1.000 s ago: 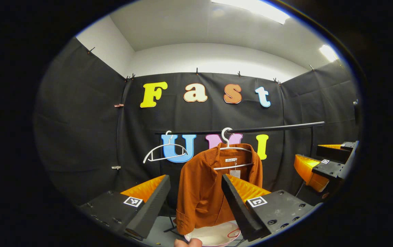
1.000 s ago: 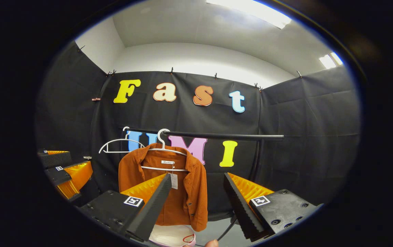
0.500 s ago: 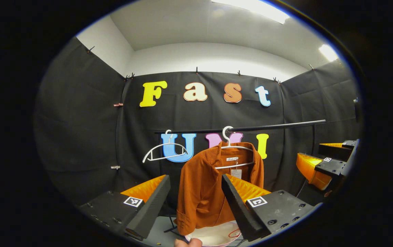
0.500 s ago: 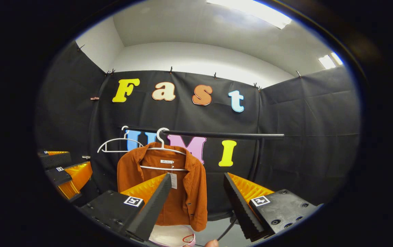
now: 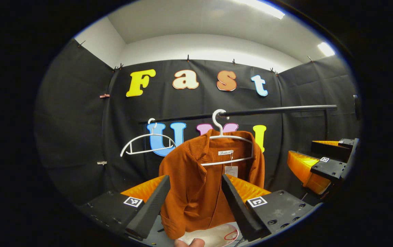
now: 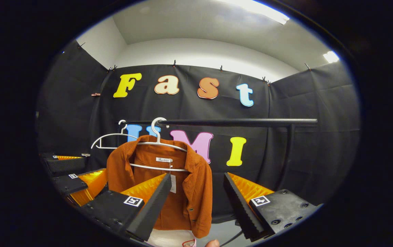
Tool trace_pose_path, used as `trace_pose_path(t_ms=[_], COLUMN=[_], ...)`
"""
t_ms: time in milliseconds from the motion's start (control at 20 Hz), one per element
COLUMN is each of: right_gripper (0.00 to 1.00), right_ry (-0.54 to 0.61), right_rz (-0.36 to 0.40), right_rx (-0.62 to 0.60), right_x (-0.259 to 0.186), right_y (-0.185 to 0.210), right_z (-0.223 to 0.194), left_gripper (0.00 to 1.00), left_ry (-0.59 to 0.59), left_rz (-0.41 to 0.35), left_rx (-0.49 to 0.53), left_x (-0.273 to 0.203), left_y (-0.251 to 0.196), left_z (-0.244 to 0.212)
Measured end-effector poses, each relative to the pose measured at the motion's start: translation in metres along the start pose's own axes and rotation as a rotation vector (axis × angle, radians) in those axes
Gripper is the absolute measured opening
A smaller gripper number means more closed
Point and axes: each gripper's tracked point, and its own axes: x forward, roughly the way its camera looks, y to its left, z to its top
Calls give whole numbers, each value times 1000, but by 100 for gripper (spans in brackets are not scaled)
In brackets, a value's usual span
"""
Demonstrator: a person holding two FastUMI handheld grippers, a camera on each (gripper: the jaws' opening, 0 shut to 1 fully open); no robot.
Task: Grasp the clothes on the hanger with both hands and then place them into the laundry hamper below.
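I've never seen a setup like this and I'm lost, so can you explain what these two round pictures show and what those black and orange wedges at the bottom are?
Each picture comes from a camera riding on a hand-held gripper that a person carries, one in each hand. The wedges are that gripper's two fingers: the left hand-held gripper in one view, the right hand-held gripper in the other. Both are open and hold nothing. Ahead, an orange shirt hangs on a white hanger from a black rail, beside an empty hanger. Below the shirt sits the laundry hamper, pale and partly visible.
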Motion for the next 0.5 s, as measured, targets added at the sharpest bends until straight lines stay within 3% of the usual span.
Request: trace_pose_path(t_ms=[100, 500], right_gripper=[98, 99], right_ry=[21, 91], right_rz=[21, 84], right_rx=[11, 68], right_x=[29, 124], right_y=[1, 16], right_z=[-17, -78], left_gripper=[92, 95], left_ry=[15, 9], left_rz=[17, 107], left_rx=[-11, -11], left_x=[32, 127], left_y=[-3, 3], left_z=[-14, -42])
